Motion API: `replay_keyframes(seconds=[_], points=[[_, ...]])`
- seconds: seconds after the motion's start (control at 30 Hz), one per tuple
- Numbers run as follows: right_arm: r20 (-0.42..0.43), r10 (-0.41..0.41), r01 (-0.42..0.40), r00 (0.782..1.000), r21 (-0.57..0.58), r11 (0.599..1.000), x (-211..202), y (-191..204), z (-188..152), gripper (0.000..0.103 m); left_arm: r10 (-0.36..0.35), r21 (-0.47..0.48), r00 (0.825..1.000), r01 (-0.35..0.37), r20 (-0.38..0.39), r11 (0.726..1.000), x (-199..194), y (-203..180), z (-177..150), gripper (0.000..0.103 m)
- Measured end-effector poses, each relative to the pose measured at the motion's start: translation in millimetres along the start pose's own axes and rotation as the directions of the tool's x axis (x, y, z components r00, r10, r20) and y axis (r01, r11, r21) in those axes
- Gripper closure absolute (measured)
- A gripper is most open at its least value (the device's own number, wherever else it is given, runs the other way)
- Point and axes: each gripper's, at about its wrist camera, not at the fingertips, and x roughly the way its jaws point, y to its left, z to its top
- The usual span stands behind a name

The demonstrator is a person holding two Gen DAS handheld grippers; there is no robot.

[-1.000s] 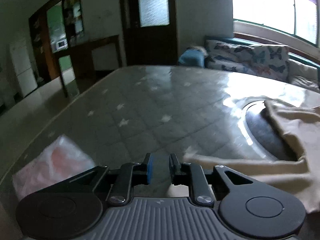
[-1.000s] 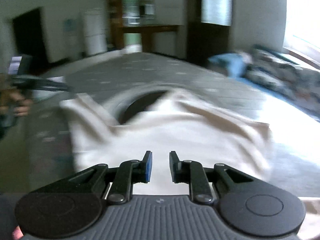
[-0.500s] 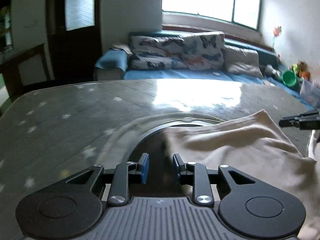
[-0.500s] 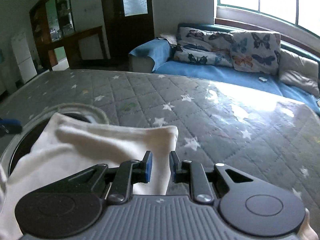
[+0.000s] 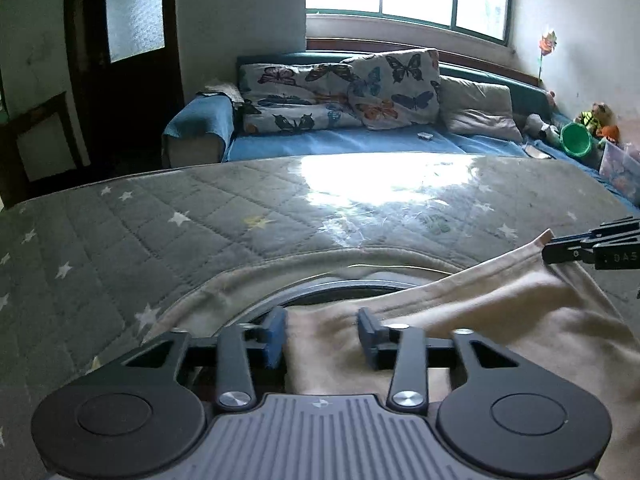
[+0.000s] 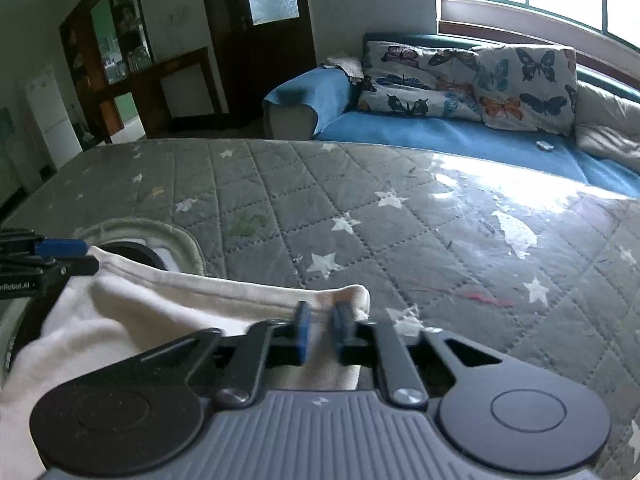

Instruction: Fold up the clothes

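A cream garment (image 5: 500,312) lies rumpled on the grey star-quilted table cover (image 5: 160,240), partly over a dark round disc (image 5: 340,290). My left gripper (image 5: 320,332) sits low over the garment's near-left part. Its jaws are closing with a fold of cloth between them, and the pads stand apart from it. My right gripper (image 6: 320,320) is shut on the garment's (image 6: 140,304) hemmed edge near its right corner. Each gripper shows in the other's view: the right gripper (image 5: 546,250) pinching a raised corner, the left gripper (image 6: 86,257) at the far left by the disc (image 6: 124,252).
A blue sofa (image 5: 360,140) with butterfly cushions (image 5: 340,92) runs behind the table under a bright window. A dark door (image 6: 256,20) and wooden cabinet (image 6: 132,60) stand at the back left. A green bucket (image 5: 576,142) and toys sit at the far right.
Both grippers swung across the table to the garment's far edge. The right jaws closed on the hem. The left gripper came down over the cloth by the disc.
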Motion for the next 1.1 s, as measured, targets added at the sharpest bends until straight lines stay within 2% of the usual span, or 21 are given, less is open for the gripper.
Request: replay_keyframes(seconds=[0.07,0.17,0.23,0.3,0.4,0.43,0.47,0.5,0.53,0.6,0.67,0.77,0.83,0.87,0.9,0.97,1.0,1.07,1.1], points=[[0.017,-0.009,0.009,1.000,-0.017,1.000,-1.3,2.1,1.8,0.103,-0.001,0.033,1.000,0.000,0.010,0.999,2.5,-5.1,-1.3,0.097],[0.069,-0.046,0.049,0.997,-0.033,0.998,-7.7,3.7,7.0,0.103,0.036,0.094,0.999,-0.039,0.035,0.995,4.7,-14.8,-2.1,0.103],[0.093,-0.056,0.058,0.994,-0.018,0.998,-10.8,-0.3,10.8,0.103,0.047,0.096,0.998,-0.052,0.051,0.994,5.2,-15.6,1.2,0.103],[0.062,-0.009,0.007,0.998,0.034,0.999,-8.1,-8.9,13.7,0.103,0.040,0.084,0.997,-0.045,0.067,0.995,5.3,-13.8,5.6,0.103],[0.033,0.020,-0.021,0.999,0.037,0.999,-5.9,-10.0,9.3,0.090,0.004,0.058,0.999,-0.007,0.045,0.998,3.7,-8.4,9.8,0.100],[0.033,0.019,-0.020,0.999,0.022,1.000,-6.4,-8.6,7.2,0.083,-0.009,0.050,0.999,0.007,0.052,0.999,0.9,-6.1,9.8,0.099],[0.035,0.022,-0.022,0.999,0.014,1.000,-6.7,-7.6,5.2,0.082,-0.007,0.042,0.999,0.005,0.047,0.999,0.3,-4.5,9.5,0.096],[0.035,0.023,-0.024,0.999,0.011,1.000,-6.4,-7.1,4.1,0.082,-0.004,0.034,0.999,0.002,0.042,0.999,-0.2,-2.8,9.2,0.082],[0.030,0.023,-0.023,0.999,0.010,1.000,-4.7,-6.6,3.7,0.082,-0.001,0.026,0.999,0.000,0.037,1.000,-0.8,-1.2,8.9,0.076],[0.019,0.020,-0.020,1.000,0.006,1.000,-1.0,-4.9,2.9,0.079,0.004,0.024,1.000,-0.004,0.024,1.000,-0.1,0.2,6.3,0.073],[0.023,0.011,-0.011,1.000,-0.004,1.000,0.0,-2.1,2.1,0.070,-0.001,0.026,1.000,0.001,-0.001,1.000,3.0,0.4,4.5,0.071],[0.043,-0.012,0.012,0.999,0.002,1.000,-0.7,-0.1,2.3,0.067,-0.006,0.018,1.000,0.006,-0.015,1.000,7.1,0.3,2.2,0.072],[0.048,-0.026,0.026,0.998,0.000,1.000,-0.3,0.0,2.2,0.062,-0.011,0.037,1.000,0.012,-0.006,0.999,9.0,-1.5,2.1,0.076],[0.048,-0.039,0.040,0.998,-0.007,0.999,0.4,0.5,2.0,0.056,-0.014,0.047,1.000,0.014,-0.003,0.999,10.0,-2.5,2.1,0.087],[0.045,-0.048,0.048,0.998,-0.009,0.999,1.4,0.6,1.7,0.055,-0.014,0.062,1.000,0.014,-0.002,0.998,11.6,-4.2,2.3,0.093],[0.036,-0.051,0.051,0.998,-0.006,0.999,4.4,-0.1,0.9,0.058,-0.004,0.087,1.000,0.002,0.012,0.996,12.1,-7.3,1.1,0.101],[0.031,-0.048,0.049,0.998,-0.005,0.999,6.3,0.0,0.0,0.063,0.009,0.100,1.000,-0.012,0.023,0.995,12.6,-9.3,1.1,0.102],[0.031,-0.025,0.025,0.999,-0.014,1.000,6.3,1.0,-1.5,0.088,0.034,0.110,0.998,-0.039,0.048,0.993,12.8,-11.4,1.7,0.103],[0.035,-0.017,0.017,0.999,-0.019,1.000,5.3,2.5,-1.3,0.092,0.046,0.114,0.997,-0.053,0.060,0.992,13.0,-12.2,2.2,0.103]])
